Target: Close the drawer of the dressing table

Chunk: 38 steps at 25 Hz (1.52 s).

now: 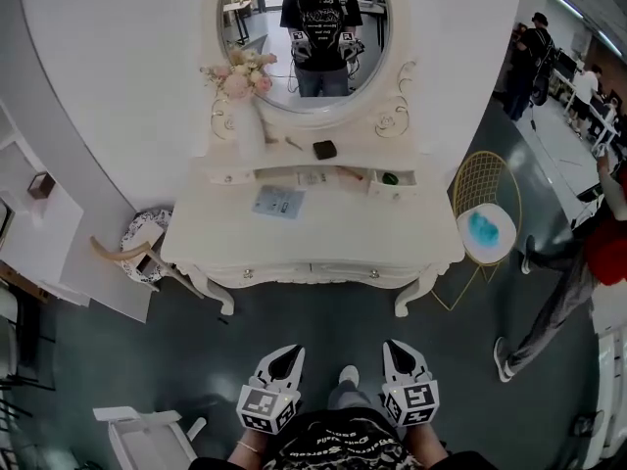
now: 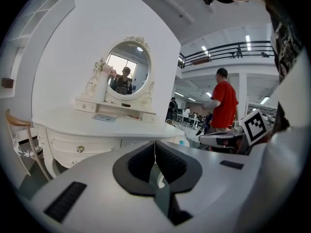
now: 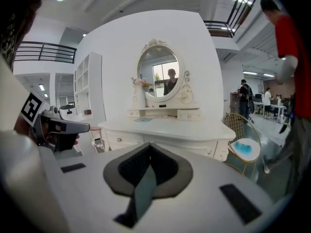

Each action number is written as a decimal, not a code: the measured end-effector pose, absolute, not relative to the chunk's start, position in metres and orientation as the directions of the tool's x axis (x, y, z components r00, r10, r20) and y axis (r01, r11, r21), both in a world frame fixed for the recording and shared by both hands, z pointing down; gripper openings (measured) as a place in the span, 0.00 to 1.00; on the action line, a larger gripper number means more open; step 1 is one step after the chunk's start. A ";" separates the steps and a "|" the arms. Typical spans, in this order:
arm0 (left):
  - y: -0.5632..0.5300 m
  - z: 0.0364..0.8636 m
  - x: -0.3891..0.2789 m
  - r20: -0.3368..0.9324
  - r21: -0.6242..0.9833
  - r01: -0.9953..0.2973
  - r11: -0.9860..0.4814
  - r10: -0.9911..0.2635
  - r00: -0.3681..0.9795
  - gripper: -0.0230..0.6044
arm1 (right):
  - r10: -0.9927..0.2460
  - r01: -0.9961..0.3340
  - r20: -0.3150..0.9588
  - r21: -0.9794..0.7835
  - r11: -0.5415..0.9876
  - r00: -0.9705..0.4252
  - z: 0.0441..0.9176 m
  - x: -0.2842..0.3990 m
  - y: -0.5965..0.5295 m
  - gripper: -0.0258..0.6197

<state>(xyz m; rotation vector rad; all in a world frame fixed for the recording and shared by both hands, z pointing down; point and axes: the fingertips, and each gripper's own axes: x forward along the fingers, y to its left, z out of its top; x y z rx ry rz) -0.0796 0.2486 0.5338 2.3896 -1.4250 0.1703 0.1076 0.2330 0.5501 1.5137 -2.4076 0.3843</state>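
Note:
The white dressing table [image 1: 323,238] with its oval mirror [image 1: 302,27] stands ahead of me, some way off. On its upper shelf the small right drawer [image 1: 392,183] is pulled out, with something green inside; the same drawer [image 3: 188,114] shows in the right gripper view. The small left drawer [image 1: 230,174] sits flush. Both wide front drawers, each with a knob [image 1: 248,273], look pushed in. My left gripper [image 1: 284,360] [image 2: 155,143] and right gripper [image 1: 404,358] [image 3: 149,145] hover side by side over the floor, short of the table, both shut and empty.
A gold wire chair [image 1: 487,225] with a blue thing on its seat stands right of the table. A wooden chair [image 1: 142,248] stands at the table's left corner. A person in red [image 1: 598,253] walks at the right. A flower vase [image 1: 240,76] and a blue sheet [image 1: 278,201] are on the table.

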 end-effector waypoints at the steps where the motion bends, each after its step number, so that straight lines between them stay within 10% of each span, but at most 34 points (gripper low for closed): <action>1: 0.244 0.535 -0.077 0.282 0.238 -0.873 -0.426 -0.830 0.482 0.06 | -0.830 -0.902 0.362 -0.079 0.425 -0.423 0.550 0.110 0.226 0.06; 38: 0.128 0.537 -0.012 0.288 0.218 -0.918 -0.331 -0.877 0.384 0.06 | -0.793 -0.865 0.360 -0.096 0.492 -0.491 0.557 0.176 0.101 0.06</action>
